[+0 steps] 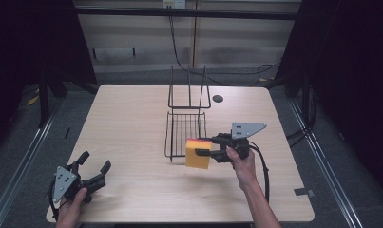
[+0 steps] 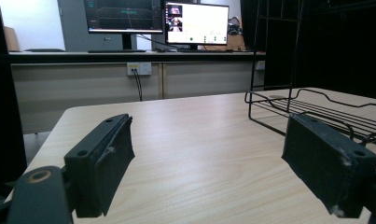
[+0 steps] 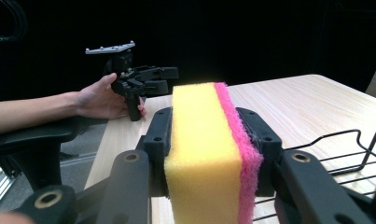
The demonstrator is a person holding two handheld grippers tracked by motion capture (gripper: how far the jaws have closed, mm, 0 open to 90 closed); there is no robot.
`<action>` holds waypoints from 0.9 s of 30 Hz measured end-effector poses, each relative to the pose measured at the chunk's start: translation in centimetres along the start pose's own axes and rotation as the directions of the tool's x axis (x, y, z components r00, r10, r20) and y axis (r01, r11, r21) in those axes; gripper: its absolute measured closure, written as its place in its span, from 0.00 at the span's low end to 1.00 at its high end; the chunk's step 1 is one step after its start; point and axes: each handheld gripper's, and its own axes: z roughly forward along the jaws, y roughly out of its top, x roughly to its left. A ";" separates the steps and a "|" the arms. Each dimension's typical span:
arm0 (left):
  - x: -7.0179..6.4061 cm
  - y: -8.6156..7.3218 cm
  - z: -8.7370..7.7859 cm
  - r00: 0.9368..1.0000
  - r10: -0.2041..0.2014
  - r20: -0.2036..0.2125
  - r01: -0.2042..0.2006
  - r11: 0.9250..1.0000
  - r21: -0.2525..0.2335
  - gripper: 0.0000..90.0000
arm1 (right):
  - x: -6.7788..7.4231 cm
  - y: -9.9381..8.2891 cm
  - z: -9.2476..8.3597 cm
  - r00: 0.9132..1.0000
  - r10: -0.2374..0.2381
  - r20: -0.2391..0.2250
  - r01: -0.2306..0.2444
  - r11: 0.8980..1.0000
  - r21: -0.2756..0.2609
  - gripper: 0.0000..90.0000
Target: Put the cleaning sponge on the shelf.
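Note:
A yellow sponge (image 1: 198,153) with a pink scouring side is clamped in my right gripper (image 1: 205,147), held just above the table at the near right corner of the black wire rack (image 1: 185,128). In the right gripper view the sponge (image 3: 209,154) stands upright between the two jaws, pink face to the right. My left gripper (image 1: 95,164) rests at the table's near left corner, open with nothing between its jaws. The left gripper (image 3: 155,79) also shows far off in the right gripper view, held by a hand.
The wire rack (image 2: 316,109) has a tall upright back frame and a flat grid base at mid-table. A round cable hole (image 1: 218,99) sits behind it. Monitors (image 2: 157,21) stand on a desk beyond the table. Bare wood (image 1: 127,123) lies left of the rack.

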 end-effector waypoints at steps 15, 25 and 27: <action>0.0 0.0 0.0 1.000 0.000 0.000 0.000 1.000 0.000 0.18 | -1.8 1.2 1.1 1.000 -0.003 -0.002 0.003 1.000 0.024 0.66; 0.0 0.0 0.0 1.000 0.001 0.001 -0.001 1.000 0.002 0.17 | -3.2 2.0 1.8 1.000 -0.006 -0.004 0.007 0.999 0.044 0.66; 0.0 0.0 0.0 1.000 0.002 0.001 -0.002 1.000 0.001 0.18 | -3.5 2.0 2.1 1.000 -0.011 0.001 0.011 0.998 0.059 0.66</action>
